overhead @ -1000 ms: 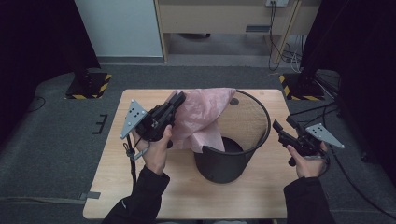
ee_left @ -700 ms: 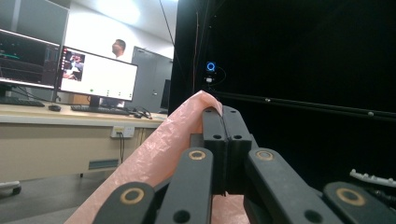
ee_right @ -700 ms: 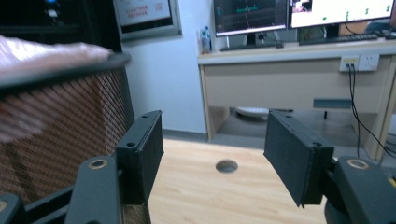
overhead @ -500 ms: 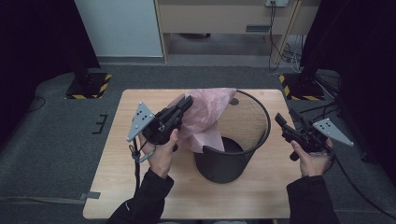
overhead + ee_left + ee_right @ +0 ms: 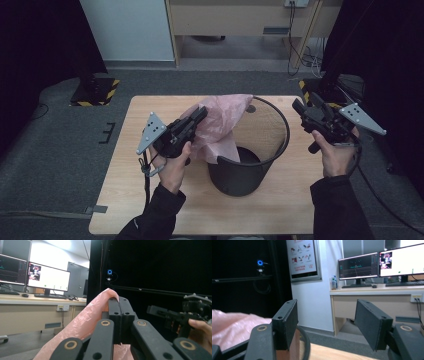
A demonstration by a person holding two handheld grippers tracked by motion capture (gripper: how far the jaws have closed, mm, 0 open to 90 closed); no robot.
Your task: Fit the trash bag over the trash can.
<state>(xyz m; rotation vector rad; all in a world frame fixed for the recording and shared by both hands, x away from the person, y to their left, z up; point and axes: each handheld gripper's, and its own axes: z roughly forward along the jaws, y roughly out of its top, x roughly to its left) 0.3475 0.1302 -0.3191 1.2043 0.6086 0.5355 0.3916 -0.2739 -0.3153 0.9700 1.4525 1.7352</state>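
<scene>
While the pink plastic bag (image 5: 220,127) is draped over the near-left rim of the black mesh bin (image 5: 250,150), it is seen in the high view to be pinched by the left gripper (image 5: 199,116), held up & tilted toward the bin. Bin stands approx. mid-table on the wooden table (image 5: 150,200), upright; part of the bag hangs inside, rest bunched outside above the rim. Right gripper (image 5: 299,107) is held in the air just beside the bin's right rim, apart from it, nothing gripped.

Left gripper view: jaws are pressed fully together, w/ a fold of the pink bag (image 5: 85,327) clamped between the tips; film falls away to lower left. Other gripper (image 5: 175,315) & a hand (image 5: 200,330) are seen farther off at right against black curtain. Desk w/ monitors (image 5: 47,278) is noted at left.

Right gripper view: jaws stand well apart, w/ nothing between the pads; they have just been opening a little further. Bin rim (image 5: 304,340) is seen below the left jaw, pink bag (image 5: 234,325) at far left, table edge below. Monitors (image 5: 359,266) on a desk are noted behind.
</scene>
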